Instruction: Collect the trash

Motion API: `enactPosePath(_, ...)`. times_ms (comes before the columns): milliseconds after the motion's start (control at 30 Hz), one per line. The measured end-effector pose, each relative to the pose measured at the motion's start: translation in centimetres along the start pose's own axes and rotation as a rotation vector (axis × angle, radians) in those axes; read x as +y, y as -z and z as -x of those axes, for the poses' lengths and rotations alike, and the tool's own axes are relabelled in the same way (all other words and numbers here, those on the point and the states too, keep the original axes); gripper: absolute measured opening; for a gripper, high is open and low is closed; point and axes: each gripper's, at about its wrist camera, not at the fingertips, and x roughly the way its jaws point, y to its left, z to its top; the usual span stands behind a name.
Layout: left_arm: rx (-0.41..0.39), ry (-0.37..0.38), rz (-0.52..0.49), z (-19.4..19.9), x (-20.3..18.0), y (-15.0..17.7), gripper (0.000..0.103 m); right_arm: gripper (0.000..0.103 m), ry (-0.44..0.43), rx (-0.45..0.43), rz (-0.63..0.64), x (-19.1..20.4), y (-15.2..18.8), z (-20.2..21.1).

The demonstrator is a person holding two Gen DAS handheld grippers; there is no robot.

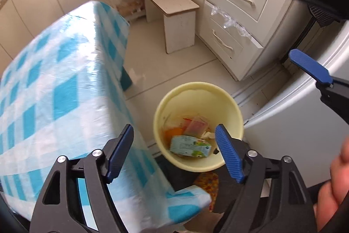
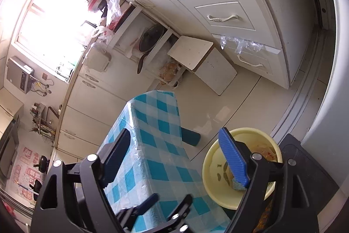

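A pale yellow trash bin [image 1: 231, 102] stands on the floor beside the table with the blue-and-white checked cloth [image 1: 54, 88]. Inside lie a light blue carton [image 1: 189, 146], a clear plastic wrapper [image 1: 195, 125] and an orange piece [image 1: 172, 132]. My left gripper [image 1: 174, 151] is open and empty, above the table's corner and the bin's near rim. My right gripper [image 2: 176, 156] is open and empty, high above the table [image 2: 157, 145] and the bin [image 2: 214, 164]. It also shows in the left wrist view [image 1: 303, 21] at upper right. The left gripper shows in the right wrist view [image 2: 168, 202].
A white fridge [image 1: 305, 123] stands right of the bin. A cream drawer unit [image 1: 240, 3] with clear plastic hanging from one drawer stands behind it. A small white stool [image 1: 174, 14] sits on the tiled floor. Cabinets line the left wall.
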Motion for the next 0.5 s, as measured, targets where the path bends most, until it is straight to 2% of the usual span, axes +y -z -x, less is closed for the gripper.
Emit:
enactPosePath(133,-0.031,-0.06,0.002,2.9,2.1,1.3,0.079,0.08,0.034,0.004,0.079,1.6,0.5,-0.3)
enactPosePath(300,-0.069,-0.125,0.037,7.0,5.6,3.4,0.082,0.083,0.083,-0.006,0.257,5.2,2.3,-0.1)
enactPosePath(500,-0.129,-0.195,0.093,12.4,10.3,6.6,0.085,0.088,0.096,-0.088,0.483,10.2,5.6,2.1)
